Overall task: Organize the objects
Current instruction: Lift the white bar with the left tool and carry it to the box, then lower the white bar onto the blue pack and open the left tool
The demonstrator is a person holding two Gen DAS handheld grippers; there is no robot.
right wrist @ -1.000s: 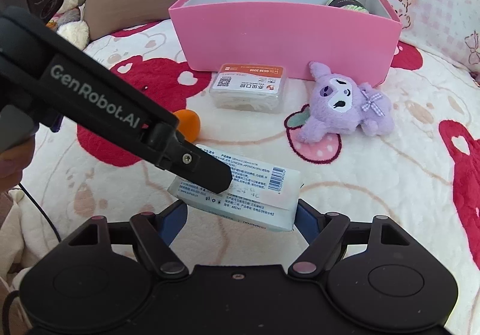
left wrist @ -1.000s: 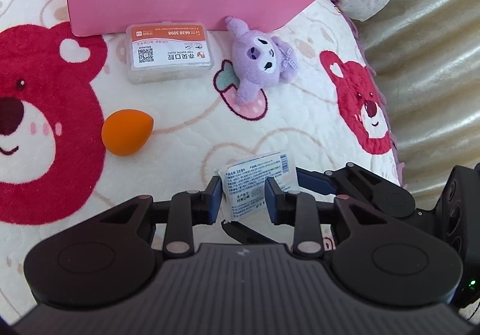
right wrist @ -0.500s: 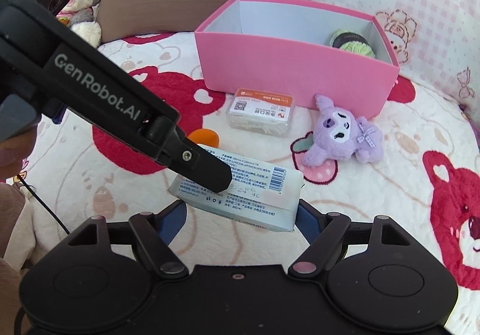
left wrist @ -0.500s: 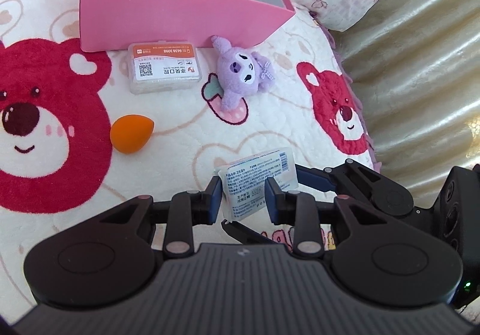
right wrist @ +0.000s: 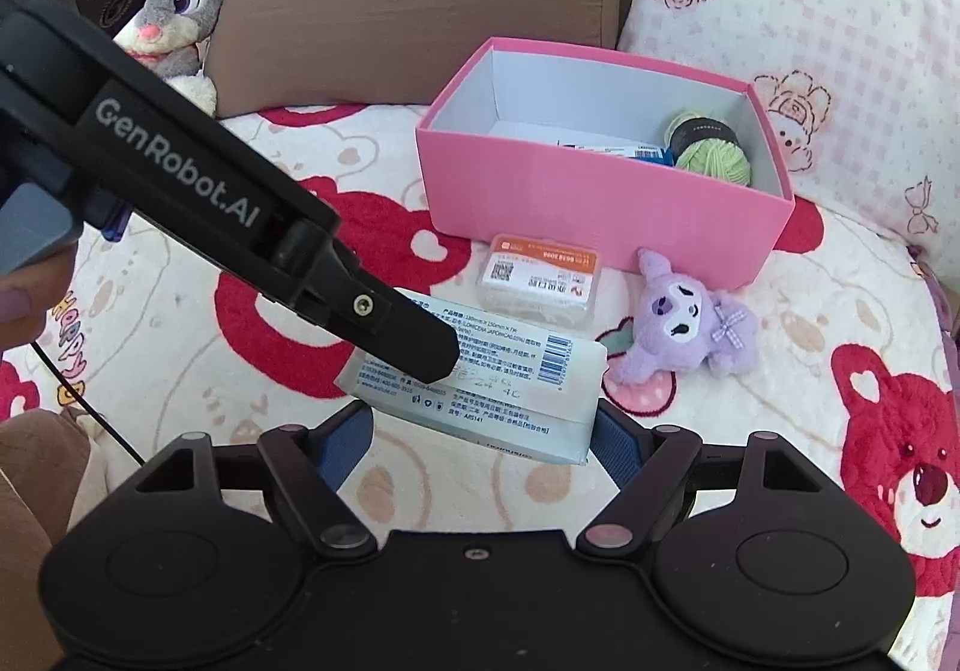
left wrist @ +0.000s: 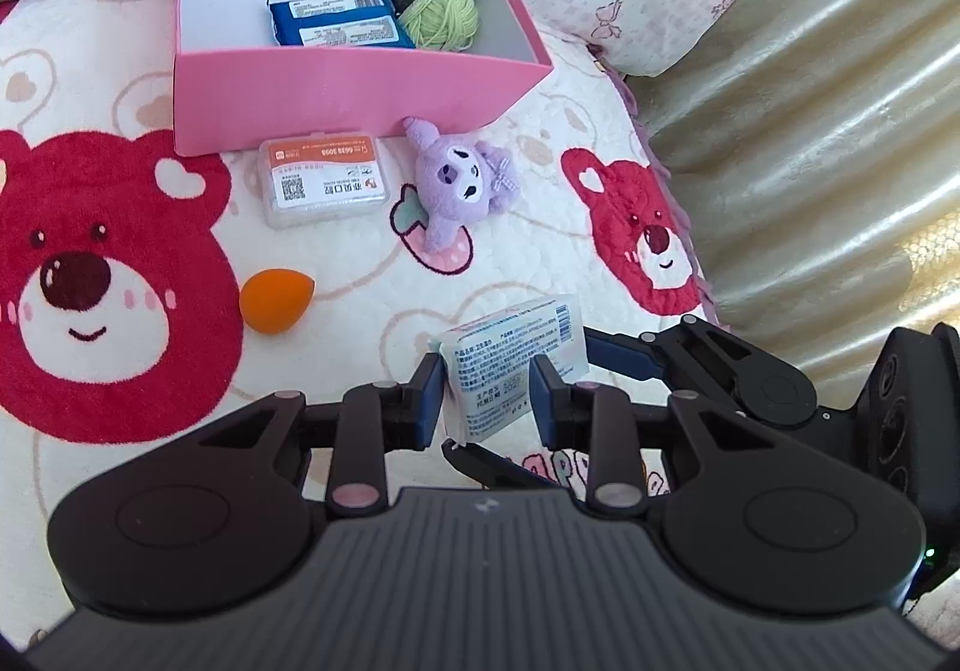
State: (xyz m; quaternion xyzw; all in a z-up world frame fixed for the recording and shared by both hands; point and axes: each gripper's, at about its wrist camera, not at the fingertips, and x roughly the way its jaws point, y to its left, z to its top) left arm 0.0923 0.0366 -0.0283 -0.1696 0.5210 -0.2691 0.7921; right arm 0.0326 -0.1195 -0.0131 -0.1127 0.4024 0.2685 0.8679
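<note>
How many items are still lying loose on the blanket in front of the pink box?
3: the clear plastic case against the pink box front, the purple plush toy to its right, and the orange makeup sponge nearer the camera. The grippers may hide others.

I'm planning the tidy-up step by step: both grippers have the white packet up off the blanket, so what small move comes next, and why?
Probably carry the white packet forward over the pink box before letting go. The left gripper pinches its short side and the right gripper spans its length. The box is open, with free floor left of the blue packs and green yarn.
</note>
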